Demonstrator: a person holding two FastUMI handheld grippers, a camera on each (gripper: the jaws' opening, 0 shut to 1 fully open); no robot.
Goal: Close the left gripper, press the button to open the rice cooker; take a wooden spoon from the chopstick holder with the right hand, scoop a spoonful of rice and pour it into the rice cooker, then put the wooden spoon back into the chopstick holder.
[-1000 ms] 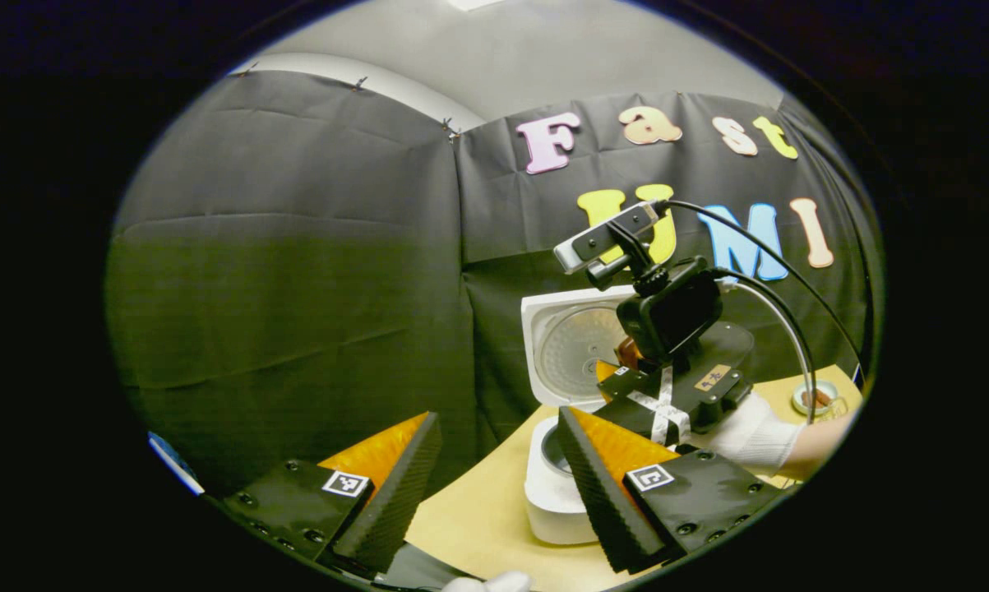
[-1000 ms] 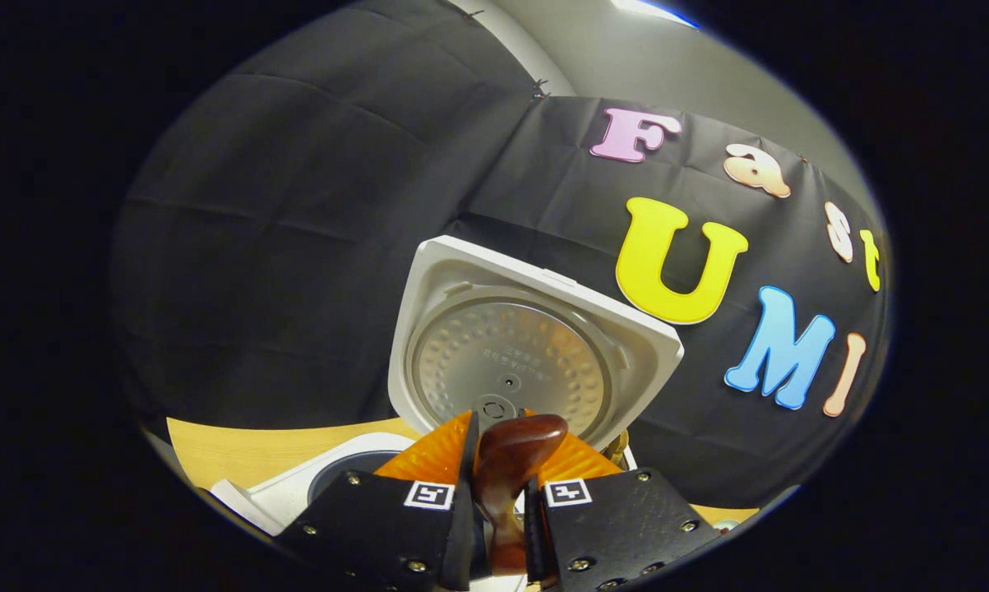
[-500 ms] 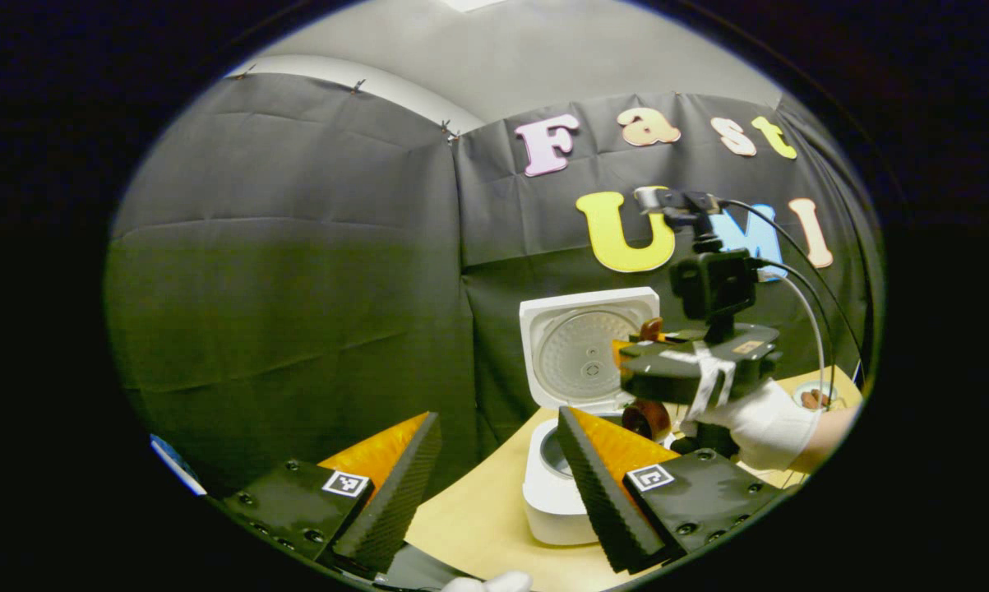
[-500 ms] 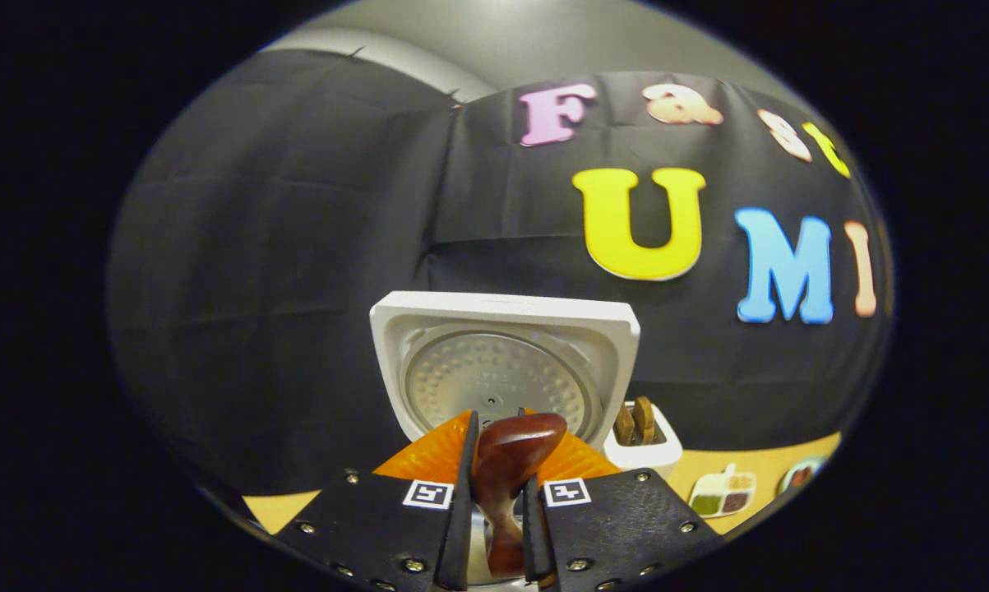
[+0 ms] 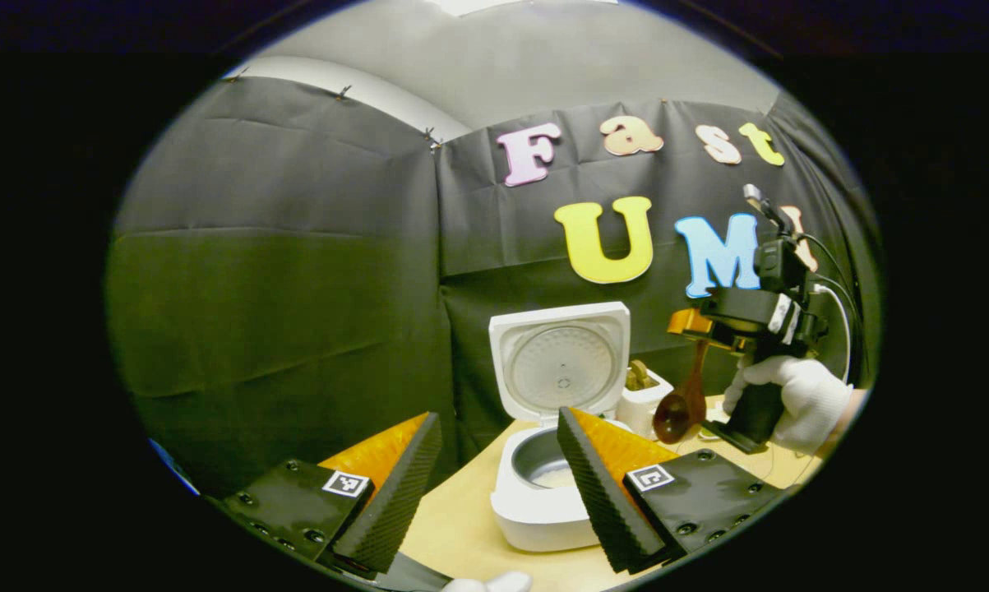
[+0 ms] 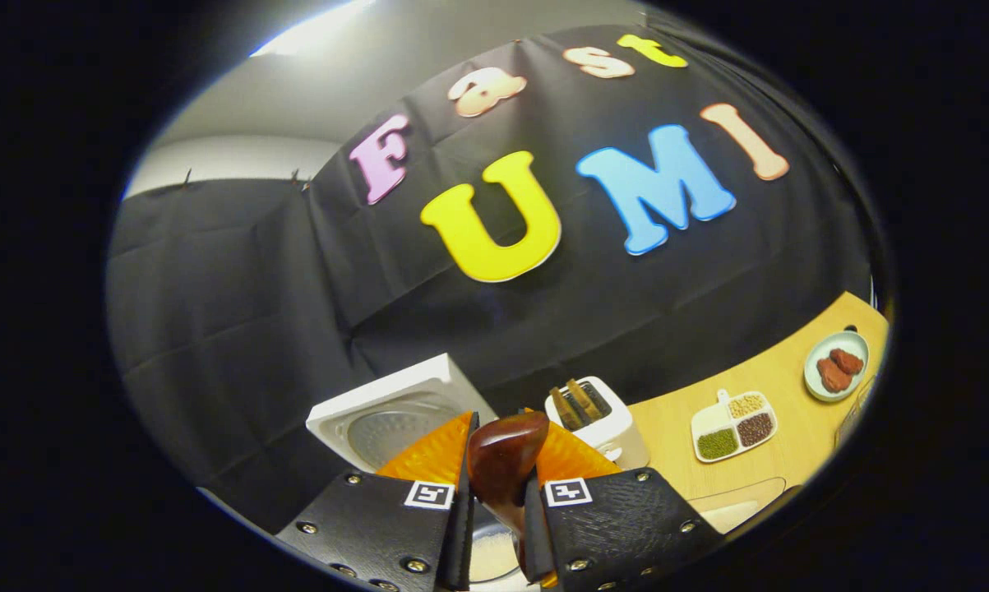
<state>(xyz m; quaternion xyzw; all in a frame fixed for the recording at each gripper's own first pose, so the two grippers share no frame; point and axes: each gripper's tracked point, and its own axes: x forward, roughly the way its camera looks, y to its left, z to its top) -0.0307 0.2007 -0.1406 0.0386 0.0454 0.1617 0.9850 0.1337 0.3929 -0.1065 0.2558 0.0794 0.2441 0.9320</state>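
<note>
The white rice cooker (image 5: 543, 501) stands open, its lid (image 5: 560, 362) upright and some rice in the pot. My left gripper (image 5: 498, 415) hovers open in front of it, holding nothing. To the right, a gloved hand (image 5: 790, 395) holds my right gripper (image 5: 685, 322), shut on the handle of the dark wooden spoon (image 5: 681, 407). The spoon hangs bowl down beside the white chopstick holder (image 5: 642, 399). In the right gripper view the spoon (image 6: 502, 464) sits between that gripper's (image 6: 501, 419) fingers. The holder (image 6: 597, 415) is just beyond, and the cooker lid (image 6: 387, 415) is to the left.
On the wooden table (image 6: 790, 444), right of the holder, lie a divided dish of grains (image 6: 732, 423) and a small bowl with red pieces (image 6: 838, 374). A pale flat object (image 6: 741, 506) shows at the lower right. Black cloth walls close the back and left.
The right gripper has moved away from above the cooker to the right, toward the chopstick holder. The spoon has turned to hang bowl down. The left gripper stayed open, nearly still.
</note>
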